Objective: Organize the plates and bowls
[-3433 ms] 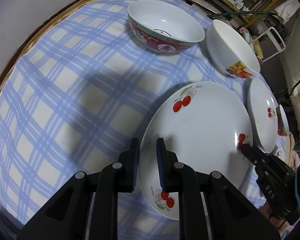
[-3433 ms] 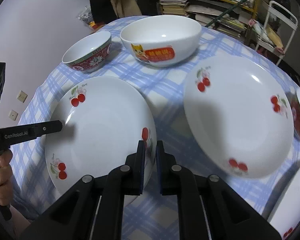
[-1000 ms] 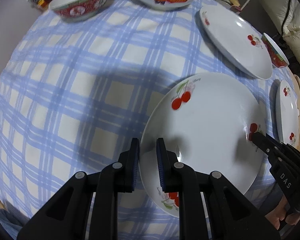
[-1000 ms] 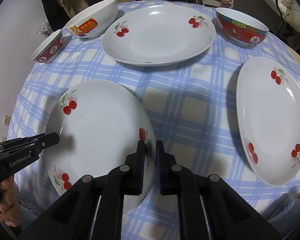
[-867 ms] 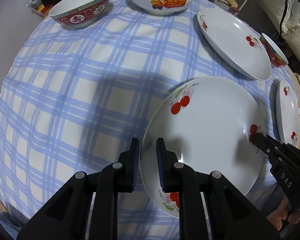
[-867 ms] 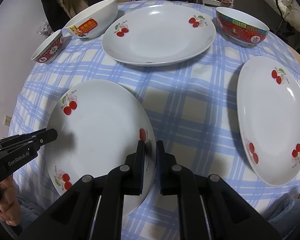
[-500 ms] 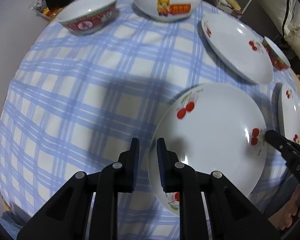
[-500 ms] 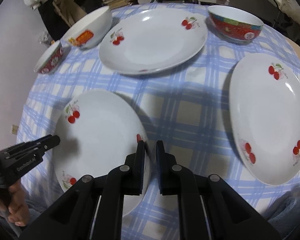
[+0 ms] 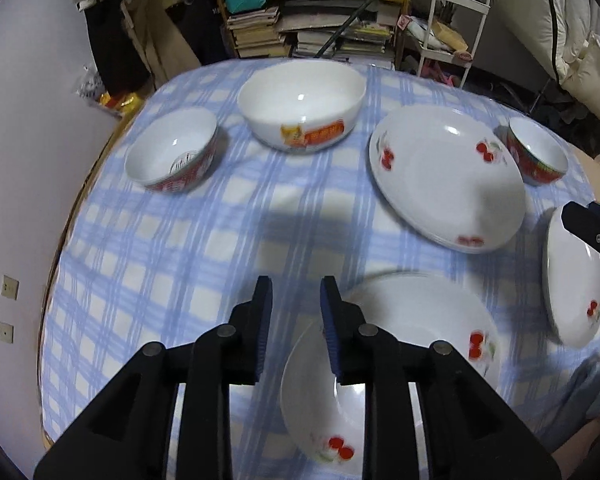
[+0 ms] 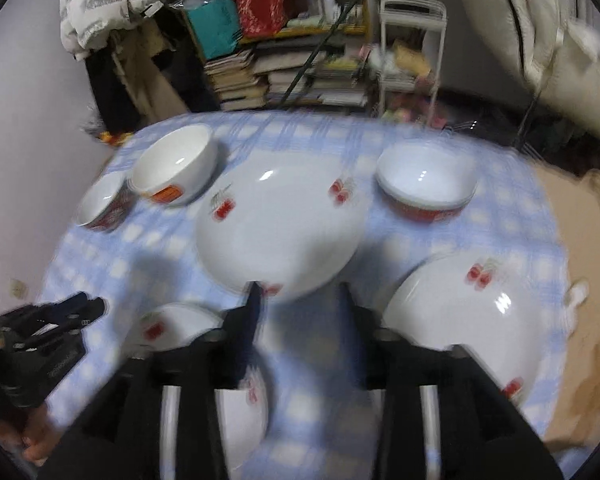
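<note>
- My left gripper (image 9: 296,312) and right gripper (image 10: 298,308) were both opening, nothing between them.
- The near plate (image 9: 416,320) lay flat on the tablecloth (image 9: 172,248), ready for stacking.

The whole right wrist view is motion-blurred: the cherry prints on the middle plate (image 10: 278,226) smear, and the near plate (image 10: 236,364) at 6 o'clock sits half hidden behind the right tongs (image 10: 300,300). In the left wrist view, the left tongs (image 9: 296,300) cover the near plate's (image 9: 412,332) left rim, and the right-hand plate (image 9: 576,280) at 3 o'clock is cut by the picture's edge.
</note>
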The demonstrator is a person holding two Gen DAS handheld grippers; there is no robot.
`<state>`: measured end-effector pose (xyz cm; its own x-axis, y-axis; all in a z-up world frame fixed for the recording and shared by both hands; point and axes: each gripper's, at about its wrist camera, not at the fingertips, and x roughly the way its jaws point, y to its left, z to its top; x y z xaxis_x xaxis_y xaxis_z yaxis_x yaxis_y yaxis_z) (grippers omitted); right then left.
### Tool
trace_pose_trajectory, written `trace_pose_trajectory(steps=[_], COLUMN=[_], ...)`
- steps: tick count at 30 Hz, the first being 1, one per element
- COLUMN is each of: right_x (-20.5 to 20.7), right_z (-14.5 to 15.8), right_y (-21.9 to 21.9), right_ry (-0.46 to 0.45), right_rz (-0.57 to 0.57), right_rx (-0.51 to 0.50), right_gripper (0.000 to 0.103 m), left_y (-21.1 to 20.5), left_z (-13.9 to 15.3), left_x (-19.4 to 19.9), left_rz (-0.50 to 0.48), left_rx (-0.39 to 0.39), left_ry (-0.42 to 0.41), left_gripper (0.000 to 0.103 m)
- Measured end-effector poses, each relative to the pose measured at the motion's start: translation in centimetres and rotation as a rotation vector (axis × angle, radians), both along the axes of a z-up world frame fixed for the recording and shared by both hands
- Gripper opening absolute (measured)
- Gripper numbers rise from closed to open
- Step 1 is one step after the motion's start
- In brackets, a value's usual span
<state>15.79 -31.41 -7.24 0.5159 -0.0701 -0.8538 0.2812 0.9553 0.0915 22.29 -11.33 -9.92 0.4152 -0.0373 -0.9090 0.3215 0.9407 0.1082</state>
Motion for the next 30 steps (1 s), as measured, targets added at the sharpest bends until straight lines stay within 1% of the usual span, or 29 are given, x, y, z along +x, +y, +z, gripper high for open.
trace_pose_trajectory(steps=[1,2,3,4,5,6,10,13,17,20,22,25,26,28,29,30], right_x=[0.6,1.2,1.7,2.5,3.0,3.5,5.8,6.8,7.7,8.4,8.6,8.8,8.8,8.9,9.0,9.1], right_z=[0.3,0.5,0.5,0.5,0.5,0.4,-0.4,-1.3,-2.3,-3.3,-3.8,-4.4,-4.6,-5.1,-5.5,-5.9], right_y=[-0.5,-0.8,-1.2,-1.8,-2.3,-2.8,-5.1,-6.2,-7.4,-7.6,-7.6,-7.7,-7.8,-7.8,-7.9,-8.0], right_ry=[-0.007,-0.012,-0.012,-0.007,-0.003,0.001,0.034,0.058,0.073,0.093,0.101,0.101,0.105,0.119,0.133,0.149], right_rz=[-0.001,-0.003,-0.005,-0.009,-0.011,-0.013,-0.026,-0.028,-0.018,0.008,0.022,0.023,0.022,0.028,0.026,0.022], right_rx=[-0.018,-0.019,-0.014,-0.002,0.011,0.025,0.075,0.091,0.131,0.139,0.154,0.189,0.201,0.232,0.244,0.26], right_gripper=[0.073,0.076,0.081,0.084,0.09,0.094,0.096,0.097,0.096,0.096,0.096,0.086,0.08,0.065,0.05,0.041], left_y=[-0.2,-0.6,-1.0,-1.2,-1.6,-2.0,-3.9,-4.8,-6.0,-7.0,-7.3,-7.4,-7.4,-7.5,-7.5,-7.4], left_z=[-0.1,-0.1,-0.1,-0.2,-0.3,-0.3,-0.7,-0.8,-1.5,-2.3,-2.7,-3.5,-3.8,-4.1,-4.2,-4.3], left_x=[0.4,1.1,1.8,2.4,3.0,3.7,5.8,6.9,8.3,9.0,9.4,9.9,10.1,10.3,10.5,10.6], left_rz=[0.006,0.015,0.026,0.037,0.045,0.046,0.035,0.034,0.036,0.023,0.025,0.033,0.039,0.042,0.04,0.039], left_rx=[-0.003,-0.009,-0.012,-0.015,-0.02,-0.019,0.037,0.034,0.029,0.047,0.039,0.015,0.011,0.01,0.009,0.001], left_ry=[0.003,0.009,0.018,0.024,0.027,0.025,0.016,0.02,0.048,0.056,0.071,0.112,0.12,0.128,0.131,0.135], left_gripper=[0.03,0.038,0.053,0.062,0.077,0.083,0.084,0.084,0.084,0.084,0.084,0.084,0.084,0.084,0.084,0.084])
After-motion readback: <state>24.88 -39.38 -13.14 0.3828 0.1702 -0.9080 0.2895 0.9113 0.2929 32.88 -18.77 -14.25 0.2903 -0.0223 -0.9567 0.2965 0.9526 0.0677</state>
